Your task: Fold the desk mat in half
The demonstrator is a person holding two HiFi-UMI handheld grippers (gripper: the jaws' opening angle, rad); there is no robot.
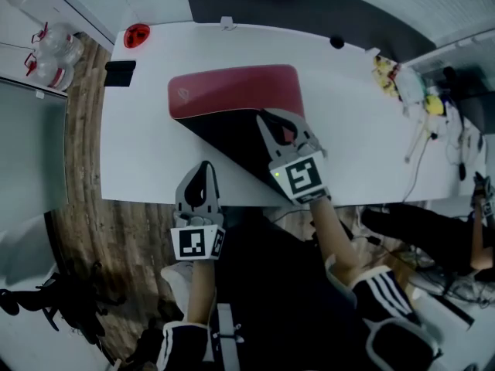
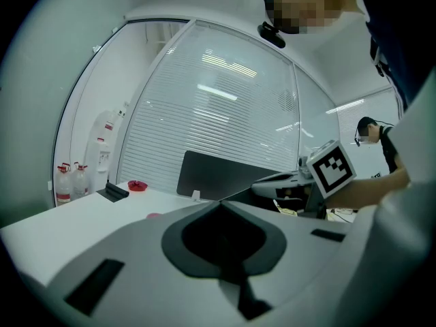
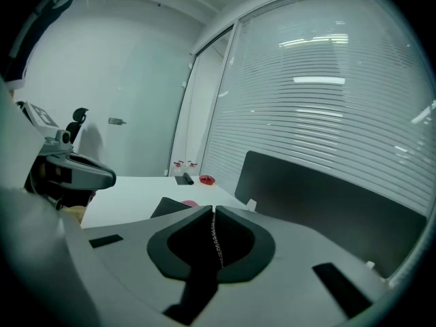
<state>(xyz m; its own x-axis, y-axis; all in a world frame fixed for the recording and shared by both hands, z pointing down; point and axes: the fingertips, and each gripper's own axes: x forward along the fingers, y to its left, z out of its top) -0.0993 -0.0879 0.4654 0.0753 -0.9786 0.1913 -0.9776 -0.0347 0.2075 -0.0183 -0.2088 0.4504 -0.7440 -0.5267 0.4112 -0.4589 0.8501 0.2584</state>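
**While my right claw pinches the desk mat, my left claw is clenched on nothing**

Where my right claw's jaws meet, a thin textured edge of the mat runs between the pads, and they press together on it. That claw holds the mat's near right part lifted and turned over, so the black underside faces up as a dark wedge across the near half. The red top shows only along the far strip, which lies flat on the white worktop.

My left claw has its jaws together with nothing between them. It hangs at the worktop's near edge, just beside the black flap's left slope but apart from it.

Farther out, a small black object and a round red thing sit at the far left corner. A dark partition screen stands along the far edge. Cables and small clutter crowd the right end. Clear bottles stand beyond the worktop's left side.
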